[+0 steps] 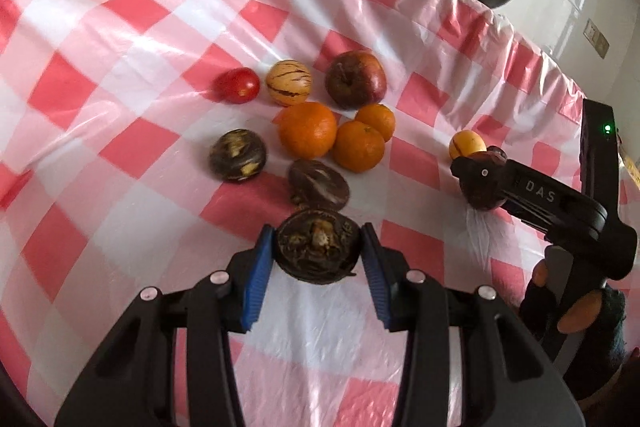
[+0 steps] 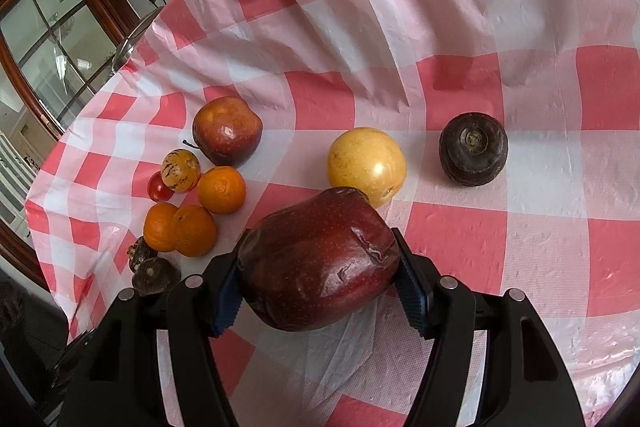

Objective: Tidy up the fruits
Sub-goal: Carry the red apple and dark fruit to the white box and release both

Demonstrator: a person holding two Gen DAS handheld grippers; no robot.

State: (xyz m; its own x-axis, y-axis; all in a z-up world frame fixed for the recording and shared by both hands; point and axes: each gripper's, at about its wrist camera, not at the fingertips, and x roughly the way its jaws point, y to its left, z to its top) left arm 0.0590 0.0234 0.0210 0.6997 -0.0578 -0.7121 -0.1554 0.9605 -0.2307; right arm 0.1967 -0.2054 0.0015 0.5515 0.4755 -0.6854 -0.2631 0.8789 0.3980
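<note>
Left wrist view: left gripper [image 1: 317,251] clamping dark round fruit [image 1: 318,251], right gripper [image 2: 316,277] clamping wrinkled red apple [image 2: 318,261], far-left cluster mostly sorted, yellow fruit [image 2: 366,165] still apart.

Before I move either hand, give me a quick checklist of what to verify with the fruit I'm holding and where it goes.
1. Left gripper shut on the dark brown fruit: ok, both pads touch it.
2. Right gripper shut on the wrinkled red apple: ok.
3. Match for the apple: ok, another red apple lies beside the oranges.
4. Match for the dark fruit: ok, two like it lie close ahead.
5. Apple lifted off the tablecloth: cannot tell.
6. Yellow fruit just past the apple: not ok, close.
</note>
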